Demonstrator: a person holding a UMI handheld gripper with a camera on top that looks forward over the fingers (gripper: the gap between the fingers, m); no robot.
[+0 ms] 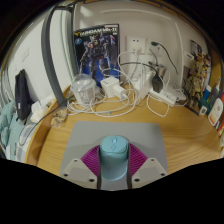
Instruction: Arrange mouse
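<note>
Gripper (pixel 113 172) level — fingers (pixel 92 166) pressing a teal cylinder.

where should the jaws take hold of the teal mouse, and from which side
By its two narrow flanks, coming along its length from the end nearest the gripper. The teal mouse looks slim with a rounded top that offers no hold, while its sides fit between the pads. The jaws appear closed on those flanks already, over the grey mat.
</note>
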